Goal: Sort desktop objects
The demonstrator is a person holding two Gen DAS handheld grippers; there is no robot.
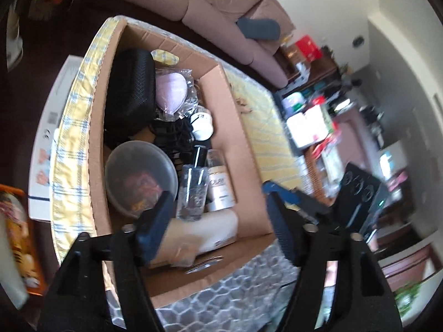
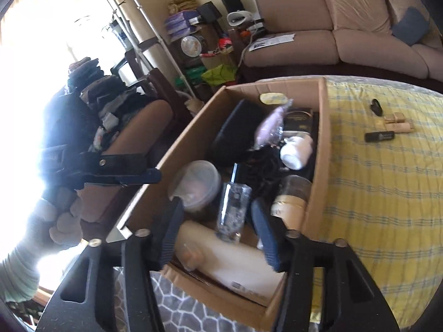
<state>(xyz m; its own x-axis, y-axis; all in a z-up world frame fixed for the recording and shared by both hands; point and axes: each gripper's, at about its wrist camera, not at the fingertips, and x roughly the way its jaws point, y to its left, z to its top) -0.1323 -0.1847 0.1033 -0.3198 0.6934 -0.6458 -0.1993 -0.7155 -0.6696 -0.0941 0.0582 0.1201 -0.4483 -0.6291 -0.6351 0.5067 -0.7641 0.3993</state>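
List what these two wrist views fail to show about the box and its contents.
- Left wrist: cardboard box near corner hidden behind the left gripper.
- Left wrist: lidded plastic container contents blurred by its cloudy lid.
- Right wrist: cream jar label partly covered by the right gripper.
- Right wrist: small items on the yellow cloth too small to identify.

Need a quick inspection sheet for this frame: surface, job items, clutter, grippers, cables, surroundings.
Surface: yellow plaid cloth covers the table; grey patterned mat at the near edge.
Job's things: cardboard box holds black case, lidded plastic container, clear bottle, cream jar, white cup.
Clutter: black stick, wooden blocks and small black item loose on the cloth.
Grippers: left hand-held gripper open, empty; right hand-held gripper open, empty, over the box.
Cables: black cord tangle inside the box.
Surroundings: sofa, cluttered shelves.
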